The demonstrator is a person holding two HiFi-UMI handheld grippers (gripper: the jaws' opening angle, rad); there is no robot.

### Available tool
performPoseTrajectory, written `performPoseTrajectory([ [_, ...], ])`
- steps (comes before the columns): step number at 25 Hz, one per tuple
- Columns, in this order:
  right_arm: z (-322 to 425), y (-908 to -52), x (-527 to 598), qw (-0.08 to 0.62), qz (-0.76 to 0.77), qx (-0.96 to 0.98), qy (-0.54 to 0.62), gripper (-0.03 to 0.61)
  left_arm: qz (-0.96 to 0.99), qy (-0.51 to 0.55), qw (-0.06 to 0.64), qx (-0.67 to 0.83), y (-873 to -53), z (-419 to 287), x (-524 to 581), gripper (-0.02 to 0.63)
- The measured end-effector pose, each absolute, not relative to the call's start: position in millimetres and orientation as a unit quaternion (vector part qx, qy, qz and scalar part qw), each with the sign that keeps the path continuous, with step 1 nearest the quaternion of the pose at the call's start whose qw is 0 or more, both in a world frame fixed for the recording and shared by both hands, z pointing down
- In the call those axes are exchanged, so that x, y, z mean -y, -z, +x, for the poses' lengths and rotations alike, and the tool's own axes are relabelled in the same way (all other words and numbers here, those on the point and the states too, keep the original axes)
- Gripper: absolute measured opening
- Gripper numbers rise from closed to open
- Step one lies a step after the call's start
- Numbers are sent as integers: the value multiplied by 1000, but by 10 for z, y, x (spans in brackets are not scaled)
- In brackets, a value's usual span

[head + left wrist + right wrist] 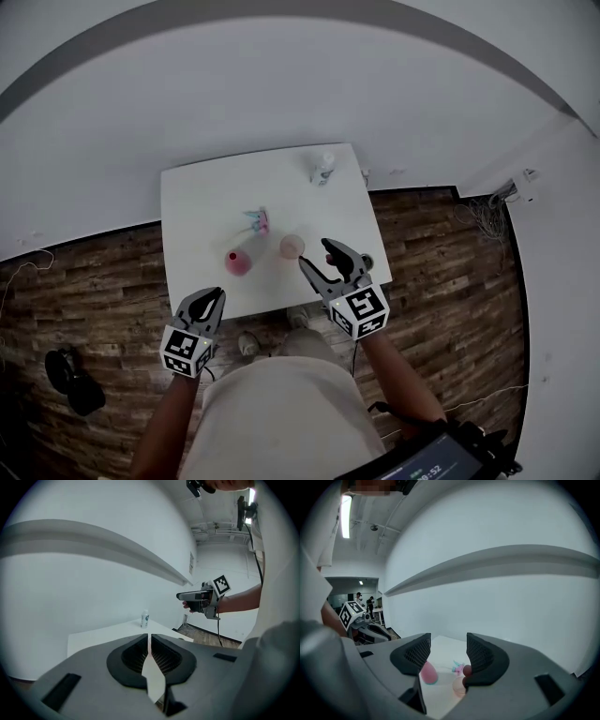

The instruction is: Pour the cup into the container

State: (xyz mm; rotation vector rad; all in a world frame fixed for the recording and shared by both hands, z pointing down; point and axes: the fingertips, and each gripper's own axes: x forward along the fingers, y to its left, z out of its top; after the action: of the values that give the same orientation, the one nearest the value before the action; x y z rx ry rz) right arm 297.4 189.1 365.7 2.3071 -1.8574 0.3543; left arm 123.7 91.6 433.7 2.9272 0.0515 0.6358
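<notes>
On the white table stands a pink cup and, to its right, a clear, faintly pink container. My right gripper hangs above the table's near right part, close to the container, and its jaws stand apart with nothing between them. In the right gripper view the pink cup and the container lie below and beyond the jaws of the right gripper. My left gripper is at the table's near edge, left of the cup, shut and empty. Its jaws meet in the left gripper view.
A small pink and blue toy lies behind the cup. A small white bottle stands at the table's far right, also seen from the left gripper. Wood floor surrounds the table; a white wall runs behind it.
</notes>
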Motion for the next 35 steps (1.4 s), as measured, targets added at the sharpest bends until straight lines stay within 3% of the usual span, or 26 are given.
performPoseTrajectory([
  [15, 2190, -3619, -2269, 65, 811, 569, -120, 244, 970, -217, 92, -53, -4540, 555, -1110, 12],
  [35, 2212, -3527, -3258, 59, 809, 574, -114, 244, 967, -238, 82, -28, -4447, 634, -1866, 12],
])
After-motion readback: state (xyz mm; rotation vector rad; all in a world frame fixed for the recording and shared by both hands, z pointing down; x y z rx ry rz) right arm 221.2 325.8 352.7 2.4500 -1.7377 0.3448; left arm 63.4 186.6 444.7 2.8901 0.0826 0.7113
